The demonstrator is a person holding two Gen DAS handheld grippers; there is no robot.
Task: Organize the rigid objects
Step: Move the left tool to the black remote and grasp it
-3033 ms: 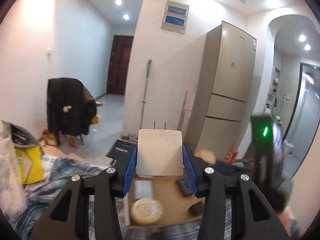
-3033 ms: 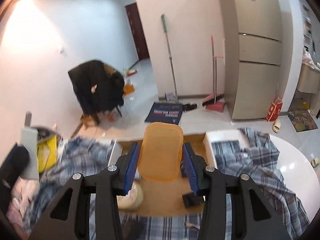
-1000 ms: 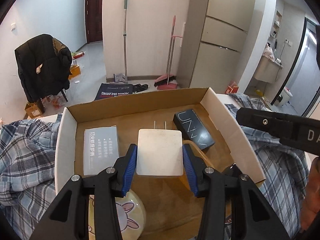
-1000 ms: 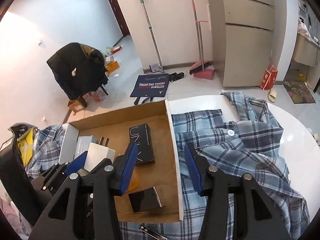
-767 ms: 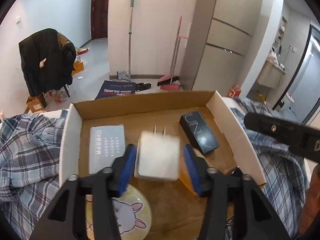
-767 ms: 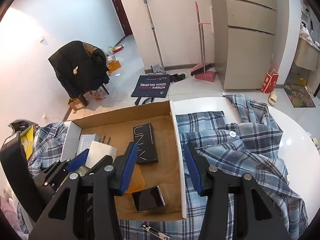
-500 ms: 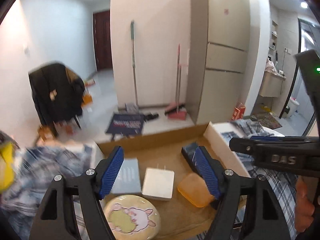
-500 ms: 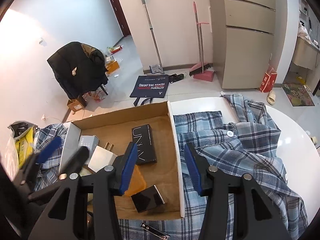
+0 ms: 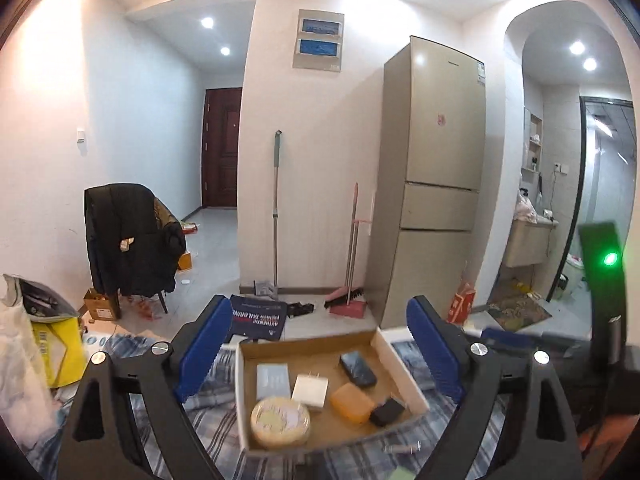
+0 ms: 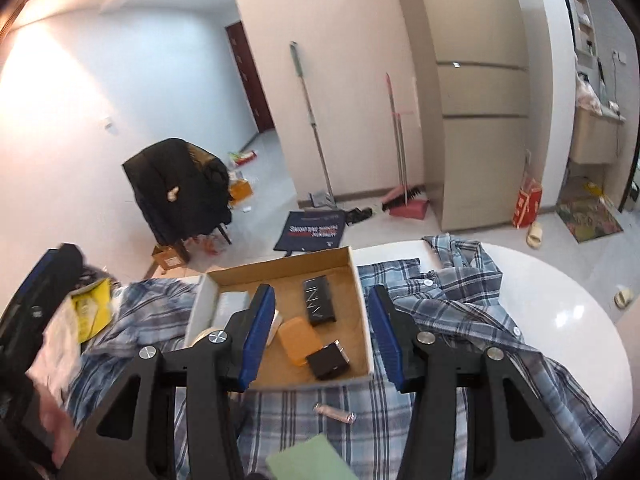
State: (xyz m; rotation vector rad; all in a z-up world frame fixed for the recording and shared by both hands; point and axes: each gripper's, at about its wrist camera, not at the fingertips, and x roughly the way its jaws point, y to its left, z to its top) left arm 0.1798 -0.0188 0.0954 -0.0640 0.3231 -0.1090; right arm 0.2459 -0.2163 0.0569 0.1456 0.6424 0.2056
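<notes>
**A:** How far along are you looking? Most of it is sitting in the cardboard box (image 9: 242,396) already; you are looking down at a round yellow tin (image 9: 280,421), a white charger (image 9: 310,391), an orange case (image 9: 352,402), a grey booklet (image 9: 273,380), a long black box (image 10: 319,306) and a small black adapter (image 10: 328,360), all lying flat on the box floor, none stacked, though they look loosely placed rather than lined up.

**B:** And what are you still leaving out?

**A:** Judging from the right wrist view, a small metal piece (image 10: 334,413) is lying on the plaid cloth (image 10: 460,312) just in front of the box, and a pale green card (image 10: 308,460) is showing at the bottom edge, nearer you; those two seem to be the remainder.

**B:** What are your grippers doing?

**A:** Your left gripper (image 9: 320,356) is opening its jaws wide above the box, with nothing between them; your right gripper (image 10: 318,330) is holding its jaws moderately apart and is carrying nothing either, hanging over the near right corner of the box.

**B:** How is the box itself looking?

**A:** It is a shallow open tray with white outer walls, sitting level on the cloth on the white table (image 10: 560,304); plenty of bare floor is remaining along its right side.
</notes>
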